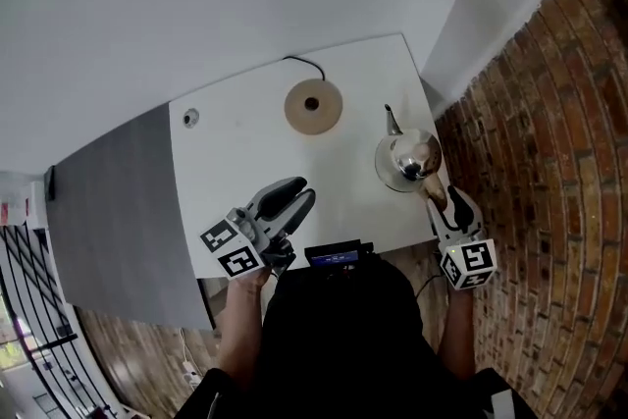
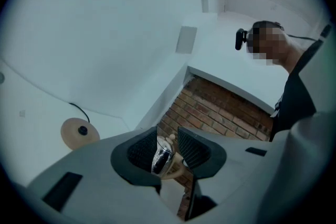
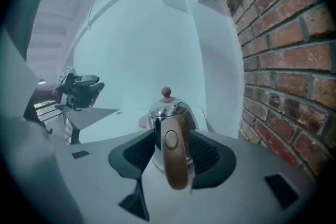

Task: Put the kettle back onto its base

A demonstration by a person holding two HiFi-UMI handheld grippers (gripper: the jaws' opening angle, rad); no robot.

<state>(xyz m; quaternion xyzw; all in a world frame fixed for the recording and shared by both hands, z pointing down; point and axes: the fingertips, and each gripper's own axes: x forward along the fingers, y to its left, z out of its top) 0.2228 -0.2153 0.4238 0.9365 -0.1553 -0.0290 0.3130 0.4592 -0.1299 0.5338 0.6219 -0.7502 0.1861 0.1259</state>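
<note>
A shiny steel kettle point(image 1: 407, 159) with a tan handle point(image 1: 435, 194) stands on the white table point(image 1: 231, 147), near its right edge. Its round tan base point(image 1: 313, 106), with a black cord, lies apart to the left and bears nothing. My right gripper point(image 1: 444, 203) is at the kettle's near side. In the right gripper view the handle point(image 3: 176, 157) hangs between the wide jaws of that gripper point(image 3: 173, 153), and the pads do not press on it. My left gripper point(image 1: 297, 193) hovers open over the table's front and holds nothing. The left gripper view shows kettle point(image 2: 161, 157) and base point(image 2: 79, 132) far off.
A brick wall point(image 1: 549, 162) runs close along the table's right side, just behind the kettle. A white wall stands behind the table. A grey surface point(image 1: 108, 211) adjoins the table on the left. A small round fitting point(image 1: 190, 117) sits at the table's far left corner.
</note>
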